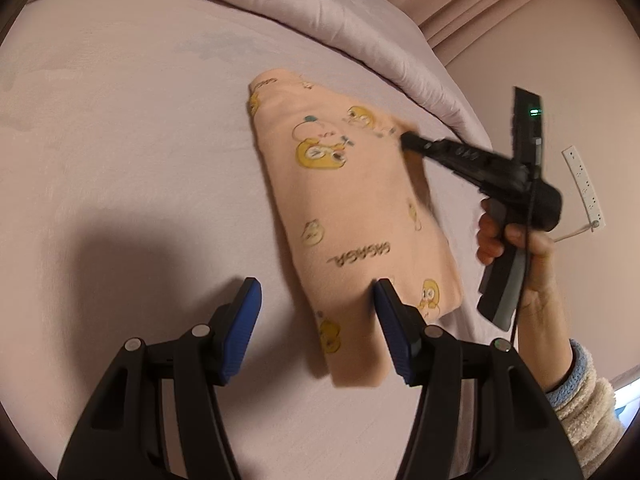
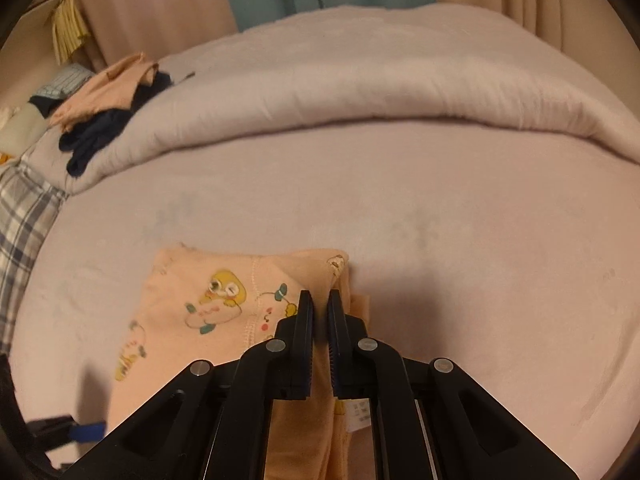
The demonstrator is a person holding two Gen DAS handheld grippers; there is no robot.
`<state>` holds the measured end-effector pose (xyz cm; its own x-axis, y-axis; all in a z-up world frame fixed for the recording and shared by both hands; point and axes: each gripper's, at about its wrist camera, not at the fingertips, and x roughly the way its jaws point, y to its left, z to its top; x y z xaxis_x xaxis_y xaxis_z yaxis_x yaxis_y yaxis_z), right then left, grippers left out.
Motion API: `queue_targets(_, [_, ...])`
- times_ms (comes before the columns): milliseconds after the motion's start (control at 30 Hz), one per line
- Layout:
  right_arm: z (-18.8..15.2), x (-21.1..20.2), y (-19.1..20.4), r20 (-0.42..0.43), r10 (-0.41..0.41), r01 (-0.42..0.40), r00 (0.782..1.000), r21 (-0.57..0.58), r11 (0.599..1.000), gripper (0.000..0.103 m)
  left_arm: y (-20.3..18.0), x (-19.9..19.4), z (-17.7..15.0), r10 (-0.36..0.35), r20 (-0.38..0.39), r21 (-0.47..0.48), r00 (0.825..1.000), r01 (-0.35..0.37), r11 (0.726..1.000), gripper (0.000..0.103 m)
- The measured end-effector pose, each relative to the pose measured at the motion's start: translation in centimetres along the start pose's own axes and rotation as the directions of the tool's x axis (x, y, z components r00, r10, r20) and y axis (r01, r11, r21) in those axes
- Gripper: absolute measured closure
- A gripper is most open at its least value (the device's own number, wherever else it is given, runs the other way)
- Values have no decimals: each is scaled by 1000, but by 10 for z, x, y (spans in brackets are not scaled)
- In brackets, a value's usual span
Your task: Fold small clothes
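The peach garment, printed with yellow ducks, lies folded into a narrow block on the pale pink bed sheet, just in front of the rolled duvet. The right gripper has its jaws drawn almost together on the garment's right edge, and a strip of peach cloth runs down between the fingers, so it appears to hold a layer there, though the blur makes the grip hard to confirm. The left gripper hovers wide open and holds nothing, its right finger above the near end of the garment. The fold looks well advanced, probably at its last tidying or final turn. The next move likely calls for the left jaws to take the near end while the right keeps its edge taut and aligned. A heap of other clothes waits at the far left.
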<state>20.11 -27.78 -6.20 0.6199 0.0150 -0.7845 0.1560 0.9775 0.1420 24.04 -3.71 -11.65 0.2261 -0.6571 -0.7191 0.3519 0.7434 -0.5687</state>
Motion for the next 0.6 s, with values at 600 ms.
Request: queue_targets(600, [-68, -59, 15, -16, 163, -163, 986, -183, 969, 87, -40, 19, 2, 89, 73, 183, 993, -101, 978, 57])
